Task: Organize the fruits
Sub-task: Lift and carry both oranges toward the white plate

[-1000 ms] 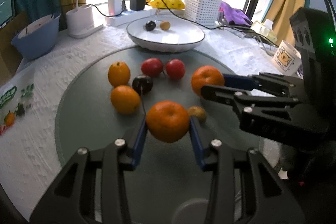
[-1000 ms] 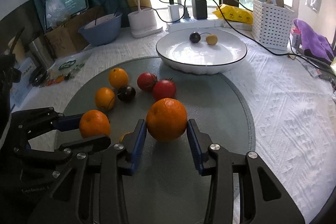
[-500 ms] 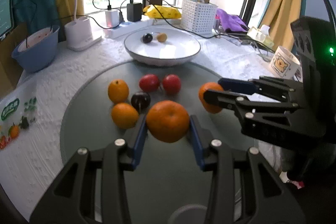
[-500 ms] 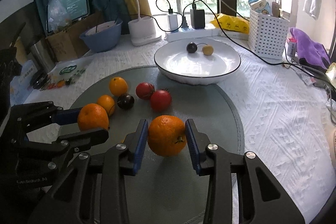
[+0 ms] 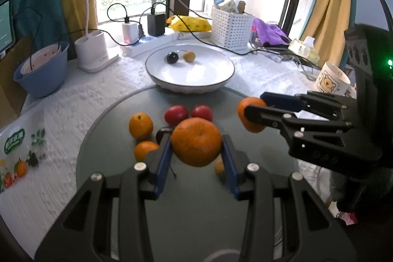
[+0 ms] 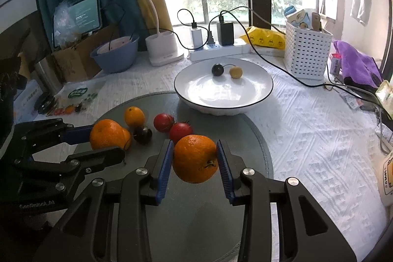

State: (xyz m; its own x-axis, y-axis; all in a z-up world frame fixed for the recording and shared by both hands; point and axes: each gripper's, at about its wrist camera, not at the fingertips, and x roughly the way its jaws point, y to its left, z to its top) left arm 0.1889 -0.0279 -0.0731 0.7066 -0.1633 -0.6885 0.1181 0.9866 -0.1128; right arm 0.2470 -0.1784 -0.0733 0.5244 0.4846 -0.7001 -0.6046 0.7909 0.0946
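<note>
My left gripper (image 5: 196,146) is shut on an orange (image 5: 196,141) and holds it above the grey round mat (image 5: 186,208). My right gripper (image 6: 194,159) is shut on another orange (image 6: 194,158), also lifted; it shows in the left wrist view (image 5: 248,114) too. On the mat lie two small oranges (image 5: 140,125), two red tomatoes (image 5: 175,114), a dark plum (image 6: 143,135) and a small yellow fruit (image 5: 218,166). The white plate (image 6: 258,95) behind the mat holds a dark fruit (image 6: 217,69) and a yellow one (image 6: 235,72).
A blue bowl (image 6: 115,56), lamp base (image 6: 163,46), power strip with chargers (image 6: 216,51), white basket (image 6: 307,51) and purple cloth (image 6: 356,63) line the back. A mug (image 5: 331,80) stands at right. A printed bag (image 5: 17,156) lies at left.
Both grippers have risen with their oranges, lifting them off the mat. The table fruits and plate look farther below.
</note>
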